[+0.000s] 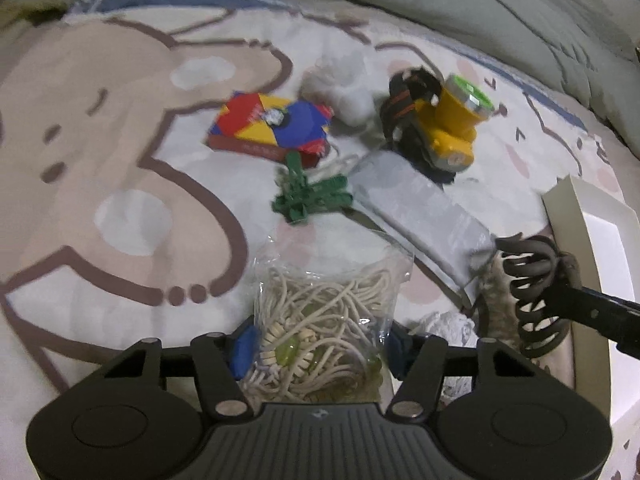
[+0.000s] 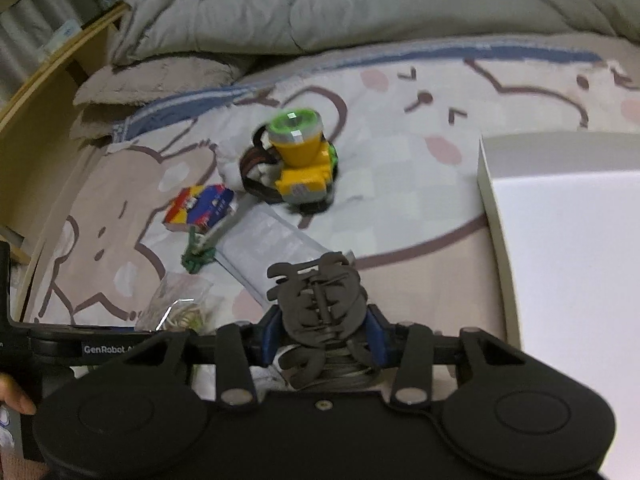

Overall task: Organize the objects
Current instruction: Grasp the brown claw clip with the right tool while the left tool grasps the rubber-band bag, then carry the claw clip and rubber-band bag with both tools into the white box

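Observation:
My left gripper (image 1: 320,346) is shut on a clear plastic bag of cream cord and beads (image 1: 324,312), held above the bed. My right gripper (image 2: 324,332) is shut on a dark brown claw hair clip (image 2: 320,308), which also shows in the left wrist view (image 1: 532,280). On the bedsheet lie a yellow headlamp with a green rim (image 1: 452,120) (image 2: 300,160), a multicoloured box (image 1: 272,124) (image 2: 200,208), green plastic clips (image 1: 308,196) (image 2: 196,258) and a flat grey packet (image 1: 420,216) (image 2: 268,248).
A white box (image 2: 560,272) (image 1: 592,240) stands at the right on the bed. A grey duvet (image 2: 360,4) is bunched at the far side. A wooden headboard shelf (image 2: 48,80) is at the left. Crumpled white tissue (image 1: 444,324) lies near the left gripper.

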Demonstrator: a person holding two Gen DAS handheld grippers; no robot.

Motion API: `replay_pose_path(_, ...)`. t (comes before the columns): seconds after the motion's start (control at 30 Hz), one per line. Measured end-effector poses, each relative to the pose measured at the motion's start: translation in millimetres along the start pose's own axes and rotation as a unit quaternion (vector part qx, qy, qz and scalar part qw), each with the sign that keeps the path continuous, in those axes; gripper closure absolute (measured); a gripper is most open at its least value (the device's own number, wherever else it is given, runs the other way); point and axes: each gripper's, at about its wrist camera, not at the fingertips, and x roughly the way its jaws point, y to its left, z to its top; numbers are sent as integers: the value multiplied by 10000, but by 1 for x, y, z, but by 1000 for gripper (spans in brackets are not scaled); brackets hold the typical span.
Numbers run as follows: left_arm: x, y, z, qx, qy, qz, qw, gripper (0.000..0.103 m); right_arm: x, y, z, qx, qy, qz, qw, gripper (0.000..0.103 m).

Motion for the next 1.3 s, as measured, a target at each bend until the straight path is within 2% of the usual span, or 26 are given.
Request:
replay_pose_path(0.17, -29, -4, -2, 18, -393, 251, 9989, 41, -20, 5, 2, -121, -278, -59, 9995, 58)
replay_pose_path(0.3, -52, -11, -4, 13, -669, 286, 9973, 41, -40, 6, 4, -228, -556, -152, 9981, 58)
replay_pose_path(0.5, -83, -25, -10, 107, -1123, 518, 9923, 41, -68, 4, 2, -331, -936, -236, 9948, 58)
replay_pose_path(0.73, -108, -41, -19, 107, -1495, 596, 9869, 41, -95, -4, -6, -361, -1227, -278, 9914, 58)
replay_pose_path(1.0, -122, -62, -31, 151, -1771, 547, 9825, 41, -118, -12, -16, -484, -1485, -551, 9862, 58)
replay_pose_path(1.3, -138, -78, -42, 193, -1978, 427, 9791, 41, -139, -22, -23, -482, -1680, -602, 9828, 58)
